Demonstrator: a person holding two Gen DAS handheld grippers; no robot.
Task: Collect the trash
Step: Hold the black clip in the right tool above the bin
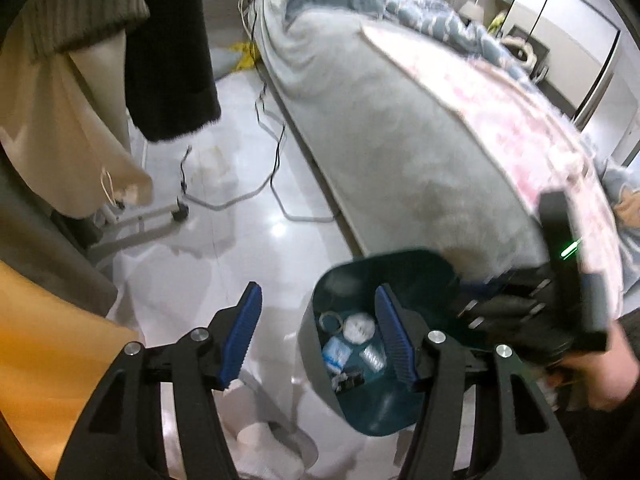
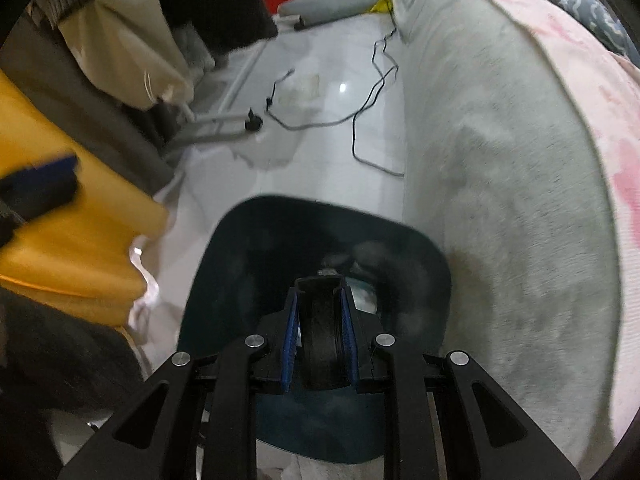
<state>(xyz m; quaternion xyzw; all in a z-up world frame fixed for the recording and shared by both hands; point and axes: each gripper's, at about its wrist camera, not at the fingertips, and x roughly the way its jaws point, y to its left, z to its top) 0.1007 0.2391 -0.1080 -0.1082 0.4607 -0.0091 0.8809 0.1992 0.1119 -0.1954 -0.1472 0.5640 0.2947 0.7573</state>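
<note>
A dark teal trash bin [image 1: 400, 276] stands on the white floor beside the bed and holds several scraps: a tape ring, white wrappers, a black bit [image 1: 352, 344]. My left gripper [image 1: 318, 304] is open and empty, its right finger over the bin's mouth. My right gripper [image 2: 319, 308] is shut on a black spool-like object [image 2: 320, 336] and holds it over the bin's opening [image 2: 248, 264]. The right gripper's body shows in the left wrist view [image 1: 560, 312], held by a hand at the bin's right edge.
The bed with grey blanket [image 1: 400, 140] and pink cover [image 2: 580, 100] runs along the right. Cables [image 1: 276, 168] lie on the floor. Hanging clothes [image 1: 168, 48], a yellow cloth [image 2: 72, 240] and a rack base [image 2: 224, 124] crowd the left. White paper [image 1: 260, 444] lies near the bin.
</note>
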